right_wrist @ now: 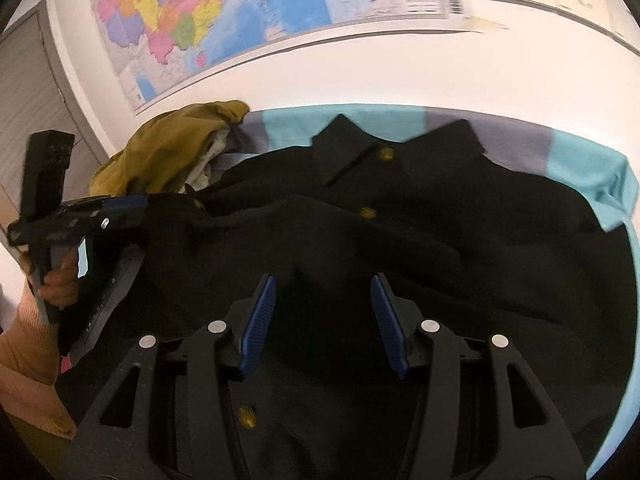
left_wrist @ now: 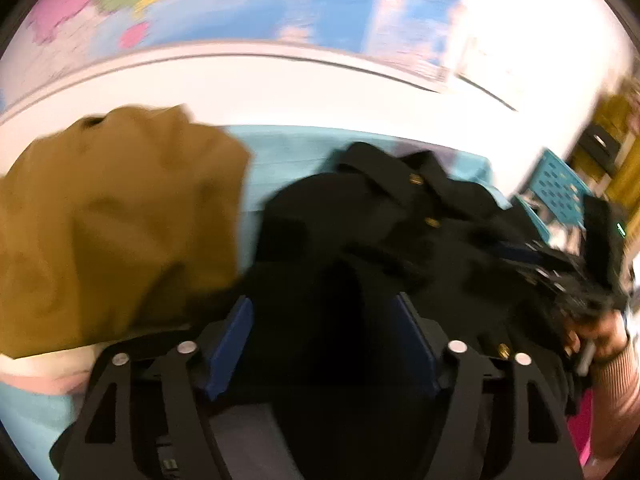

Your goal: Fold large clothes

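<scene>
Black brass-buttoned coat [right_wrist: 400,208] spread on the turquoise-covered table [right_wrist: 592,168].
Left gripper [left_wrist: 324,344] and right gripper [right_wrist: 323,320] hover above it, blue-padded fingers [right_wrist: 260,316] apart, gripping nothing.

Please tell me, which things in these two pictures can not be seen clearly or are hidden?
- Black coat: lower part hidden by the right gripper, right wrist view.
- Mustard garment: blurred, cut by the left edge, left wrist view.
- Wall map: text too small.
- Left gripper: whether cloth touches its pads, too dark.

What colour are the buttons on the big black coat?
Gold buttons on the black coat, clearest in the right wrist view.
</scene>
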The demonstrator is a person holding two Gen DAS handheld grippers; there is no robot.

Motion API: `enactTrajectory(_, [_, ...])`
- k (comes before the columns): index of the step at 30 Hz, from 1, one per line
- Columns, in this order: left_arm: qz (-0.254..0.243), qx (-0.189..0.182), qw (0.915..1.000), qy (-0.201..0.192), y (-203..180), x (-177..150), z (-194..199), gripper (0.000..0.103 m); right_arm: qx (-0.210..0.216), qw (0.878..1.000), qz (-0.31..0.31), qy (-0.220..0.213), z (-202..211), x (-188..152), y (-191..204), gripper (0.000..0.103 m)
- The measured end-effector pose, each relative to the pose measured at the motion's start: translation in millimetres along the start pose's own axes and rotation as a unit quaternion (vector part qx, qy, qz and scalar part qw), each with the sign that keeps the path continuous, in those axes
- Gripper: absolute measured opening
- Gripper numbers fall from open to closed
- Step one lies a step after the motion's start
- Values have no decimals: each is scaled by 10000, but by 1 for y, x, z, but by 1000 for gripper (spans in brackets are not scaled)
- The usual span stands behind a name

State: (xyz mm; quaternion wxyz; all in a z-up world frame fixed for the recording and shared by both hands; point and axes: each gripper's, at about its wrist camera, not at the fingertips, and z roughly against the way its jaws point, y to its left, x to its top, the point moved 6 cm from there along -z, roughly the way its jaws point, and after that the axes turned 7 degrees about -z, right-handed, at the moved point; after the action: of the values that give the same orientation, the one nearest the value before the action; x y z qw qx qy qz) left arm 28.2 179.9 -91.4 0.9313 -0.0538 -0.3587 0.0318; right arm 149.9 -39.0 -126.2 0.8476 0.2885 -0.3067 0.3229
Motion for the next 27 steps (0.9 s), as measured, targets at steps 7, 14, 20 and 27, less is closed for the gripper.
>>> enactTrajectory(7, [-418, 253, 9976, 487, -26, -11, -41, 70, 211, 9993, 167, 273, -45, 8, 39, 50])
enactTrajectory(14, [-225, 774, 9967, 15, 10, -21, 23, 71, 75, 9986, 173, 484, -64, 1, 48, 54])
enactTrajectory(20, [-93, 1761, 9838, -338, 74, -53, 105, 82, 306, 9990, 265, 179, -32, 1, 68, 57])
enactTrajectory(27, [151, 1524, 9877, 332, 115, -111, 94, 82, 1025, 9930, 526, 269, -30, -15, 125, 60])
